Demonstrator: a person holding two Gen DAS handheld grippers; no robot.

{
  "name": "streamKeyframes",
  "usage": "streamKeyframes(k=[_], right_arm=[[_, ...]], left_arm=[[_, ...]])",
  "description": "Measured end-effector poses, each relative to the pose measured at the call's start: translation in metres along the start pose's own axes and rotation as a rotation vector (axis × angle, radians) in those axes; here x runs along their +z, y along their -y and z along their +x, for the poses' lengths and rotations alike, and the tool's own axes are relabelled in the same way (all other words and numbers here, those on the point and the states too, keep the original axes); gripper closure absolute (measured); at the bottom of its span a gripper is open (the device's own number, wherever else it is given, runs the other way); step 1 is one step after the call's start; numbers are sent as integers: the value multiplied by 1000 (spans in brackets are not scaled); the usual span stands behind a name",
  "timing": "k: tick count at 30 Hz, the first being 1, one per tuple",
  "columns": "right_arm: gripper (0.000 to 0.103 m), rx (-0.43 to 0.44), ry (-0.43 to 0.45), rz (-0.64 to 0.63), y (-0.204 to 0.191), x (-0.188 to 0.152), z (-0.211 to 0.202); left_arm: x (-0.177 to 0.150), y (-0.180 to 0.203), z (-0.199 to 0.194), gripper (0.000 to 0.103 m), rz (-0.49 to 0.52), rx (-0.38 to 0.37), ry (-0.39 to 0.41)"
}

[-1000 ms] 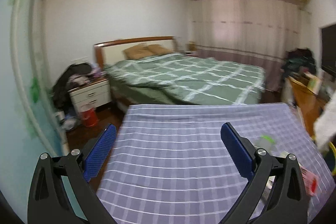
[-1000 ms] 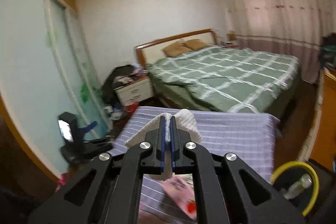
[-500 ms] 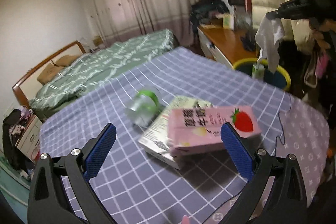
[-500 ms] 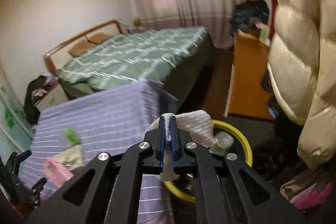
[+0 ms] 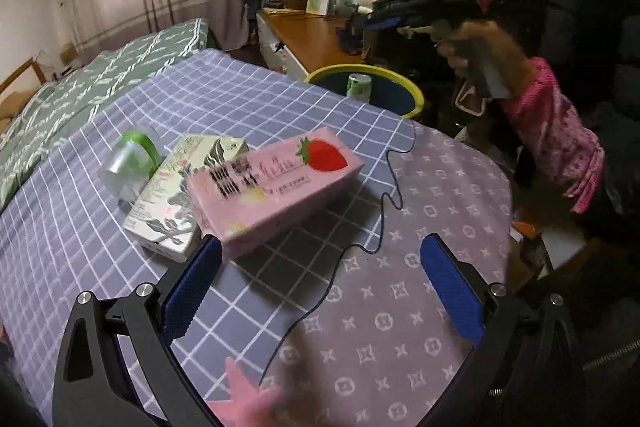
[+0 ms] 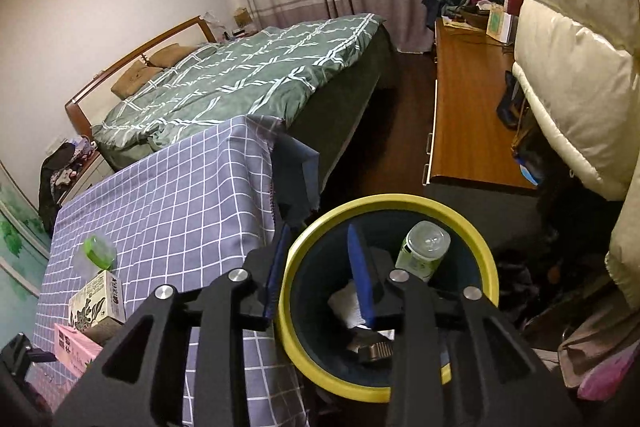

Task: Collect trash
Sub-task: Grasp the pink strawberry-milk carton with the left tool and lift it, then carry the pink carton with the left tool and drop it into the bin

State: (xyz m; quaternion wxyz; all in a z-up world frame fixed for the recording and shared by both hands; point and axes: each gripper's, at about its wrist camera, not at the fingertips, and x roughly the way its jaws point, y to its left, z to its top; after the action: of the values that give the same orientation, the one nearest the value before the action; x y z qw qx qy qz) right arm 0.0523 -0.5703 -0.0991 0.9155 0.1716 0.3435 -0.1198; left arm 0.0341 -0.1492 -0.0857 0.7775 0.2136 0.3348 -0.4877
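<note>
The left gripper has its fingers spread wide and empty just above the checked bench, its left pad beside the near corner of a pink strawberry carton. That carton leans on a grey patterned carton next to a clear cup with a green band. The right gripper hangs over the yellow-rimmed bin with fingers parted and empty; a crumpled white tissue and a green-labelled bottle lie inside.

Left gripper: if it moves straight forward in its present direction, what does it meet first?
Most likely the patterned tablecloth and thin black cable. The open left gripper points right of the pink strawberry carton.
</note>
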Motion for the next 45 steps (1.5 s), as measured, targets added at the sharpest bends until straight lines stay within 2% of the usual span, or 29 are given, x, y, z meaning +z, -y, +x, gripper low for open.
streamKeyframes(k=[3,7,12,15,18,22,24,26,28,29,30,31,34,38,45], right_arm=[[71,11,3,-1,1,0,0],[71,23,-1,-10,-2,-3,-2],[69,25,-16,-16,-1,-5,-4],[67,23,-30,-21,0,-7,-2],[67,31,-38,-20,-1,-9,1],[67,46,-46,-23,-4,-11,4],[67,52,-55,-28,-6,-11,6],[67,61,-60,-32,-7,-13,5],[67,68,-61,-30,-6,-14,3],[67,70,-59,-29,-5,-16,1],[67,73,-57,-28,-4,-17,-1],[67,80,-54,-26,-2,-18,-4],[67,95,-36,-18,3,-23,-16],[67,108,-8,3,18,-30,-34],[67,99,33,62,52,-44,-64]], left_arm=[[12,-8,-2,5,46,56,5],[33,-15,11,5,151,20,-14],[42,-4,35,5,299,-135,-138],[39,7,37,5,369,-198,-193],[36,9,43,5,417,-173,-231],[36,-5,62,7,403,-145,-275],[36,-6,73,8,404,-166,-296],[37,-5,82,20,403,-211,-325],[35,-5,90,38,397,-232,-361],[34,-6,93,43,394,-235,-374],[34,-6,93,49,385,-241,-374],[35,-5,92,59,372,-248,-369],[45,-6,94,61,287,-186,-339],[65,16,99,62,269,-51,-320],[127,37,122,62,175,29,-249]])
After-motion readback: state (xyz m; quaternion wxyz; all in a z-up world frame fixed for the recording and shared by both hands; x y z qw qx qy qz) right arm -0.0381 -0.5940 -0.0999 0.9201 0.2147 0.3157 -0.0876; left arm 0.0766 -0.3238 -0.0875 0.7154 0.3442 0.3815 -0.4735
